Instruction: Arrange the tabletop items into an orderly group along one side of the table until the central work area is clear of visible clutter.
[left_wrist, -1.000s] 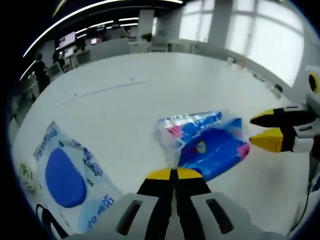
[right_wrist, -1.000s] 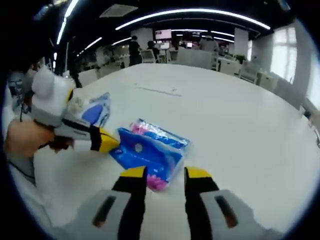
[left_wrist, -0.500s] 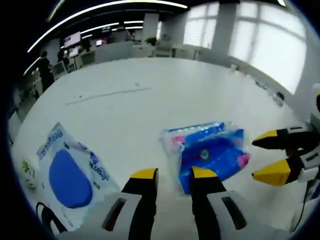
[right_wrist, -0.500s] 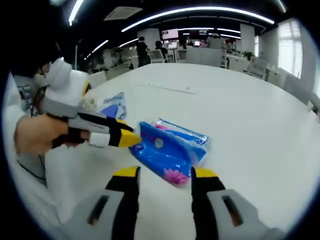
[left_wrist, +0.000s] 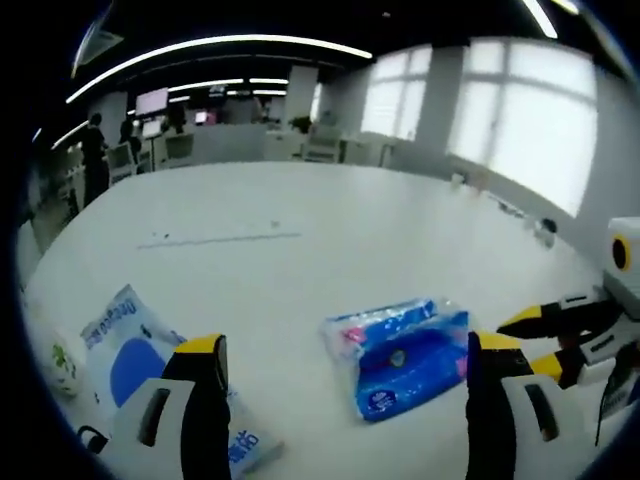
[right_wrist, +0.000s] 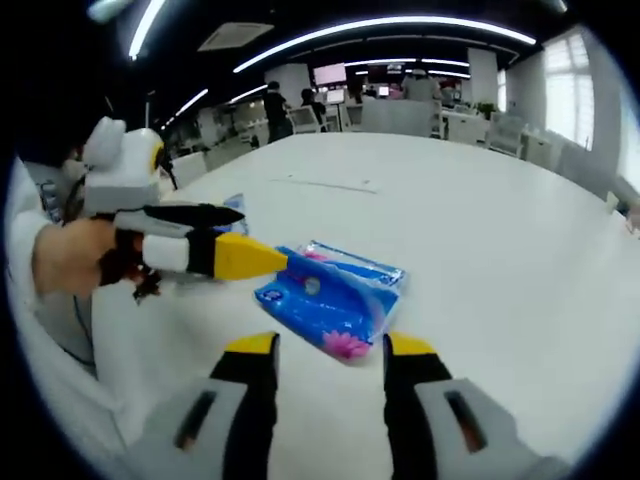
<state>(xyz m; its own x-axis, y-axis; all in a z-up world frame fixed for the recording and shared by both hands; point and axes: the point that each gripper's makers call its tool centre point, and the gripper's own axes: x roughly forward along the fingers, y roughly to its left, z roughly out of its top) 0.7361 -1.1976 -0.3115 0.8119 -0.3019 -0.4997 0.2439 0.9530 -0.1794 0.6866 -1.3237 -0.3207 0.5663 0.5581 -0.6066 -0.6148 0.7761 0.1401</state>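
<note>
Blue tissue pack (left_wrist: 400, 353) lies flat on the white desk (left_wrist: 300, 220), both grippers spread open around it.
Left gripper view, left to right: a wipes pouch (left_wrist: 125, 345) at lower left, the left gripper (left_wrist: 345, 385) with fingers wide apart, the pack at lower centre, the right gripper (left_wrist: 535, 335) at the right edge. Right gripper view: a hand (right_wrist: 70, 260) at left, the pack just above the right gripper's parted fingers (right_wrist: 250, 355).

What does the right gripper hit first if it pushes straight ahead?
Most likely the blue tissue pack, which lies on the table just beyond the right gripper and between its open jaws. The left gripper sits off to the side of that line, though depth is hard to judge.
</note>
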